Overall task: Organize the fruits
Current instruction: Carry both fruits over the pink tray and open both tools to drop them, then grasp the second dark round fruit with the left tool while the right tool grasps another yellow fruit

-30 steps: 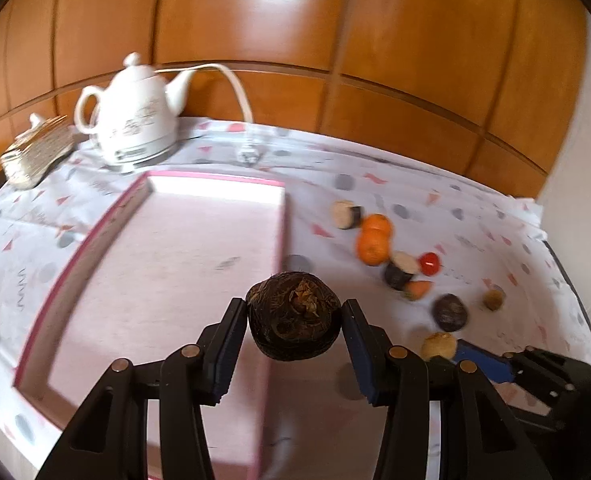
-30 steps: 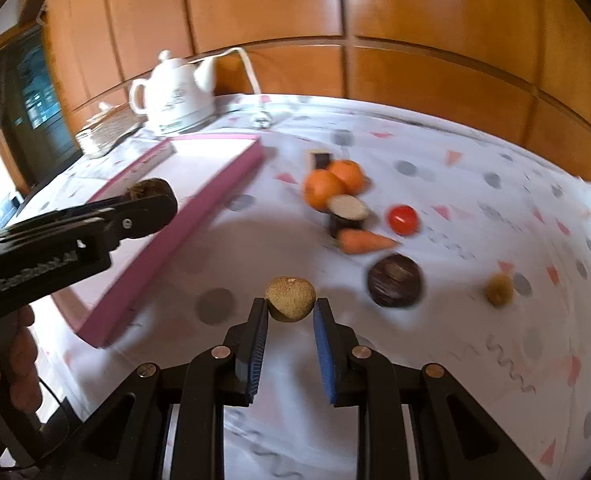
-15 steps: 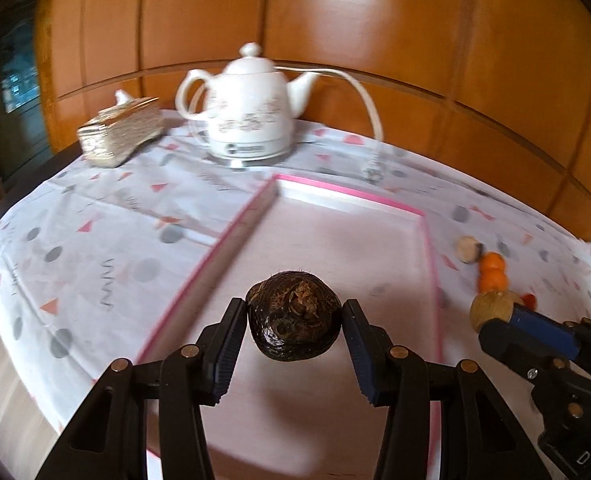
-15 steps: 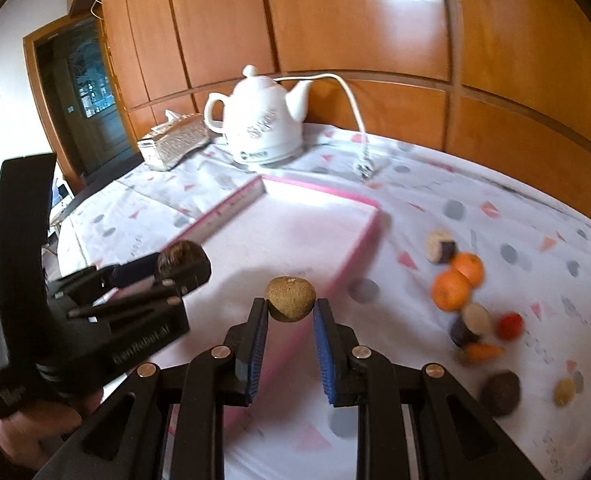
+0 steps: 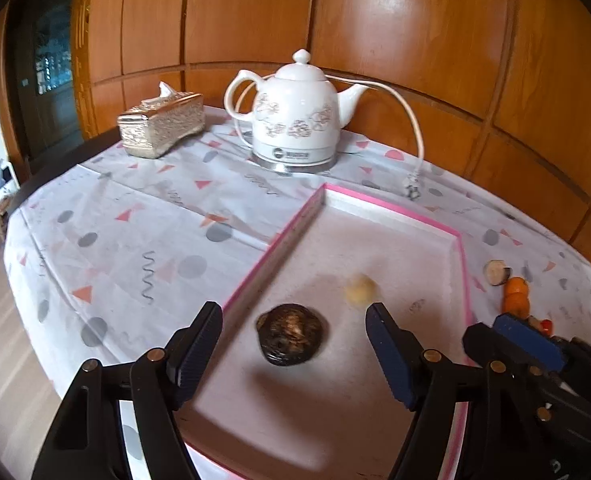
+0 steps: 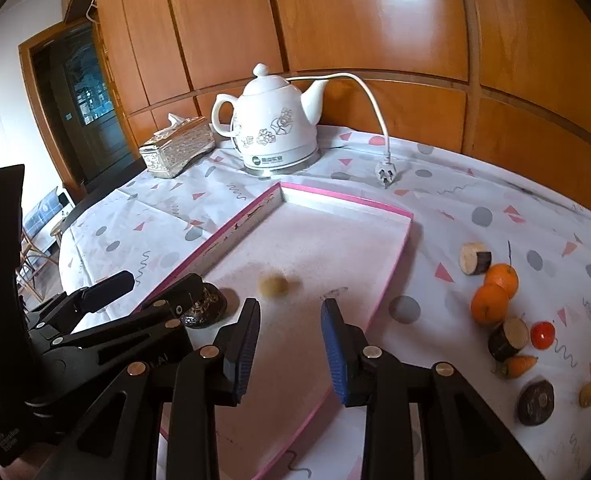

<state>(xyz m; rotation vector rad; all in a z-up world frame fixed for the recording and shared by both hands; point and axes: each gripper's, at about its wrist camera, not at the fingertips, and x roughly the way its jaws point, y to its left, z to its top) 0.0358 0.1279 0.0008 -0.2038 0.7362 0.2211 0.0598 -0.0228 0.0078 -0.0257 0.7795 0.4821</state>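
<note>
A dark brown wrinkled fruit (image 5: 289, 334) lies on the floor of the pink-rimmed tray (image 5: 391, 205). My left gripper (image 5: 293, 348) hangs above it, its jaws opening, pads well clear of the fruit. A small tan fruit (image 6: 273, 285), blurred, is in the tray just ahead of my right gripper (image 6: 289, 344), whose jaws are opening with nothing between them. The tan fruit (image 5: 360, 289) also shows in the left wrist view. Right of the tray (image 6: 405, 216) lie two oranges (image 6: 495, 292), a red tomato (image 6: 542, 335), a carrot piece (image 6: 517, 366) and a dark round fruit (image 6: 536, 403).
A white kettle (image 5: 295, 126) with its cord and plug (image 6: 384, 172) stands behind the tray. A gold tissue box (image 5: 161, 128) sits at the back left. The patterned cloth (image 5: 135, 216) ends at the table edge on the left. Cut dark-skinned pieces (image 6: 475, 258) lie among the loose produce.
Both grippers let go: the dark fruit and the small tan fruit dropped from the jaws into the tray. Both views swung left over the tray during the second.
</note>
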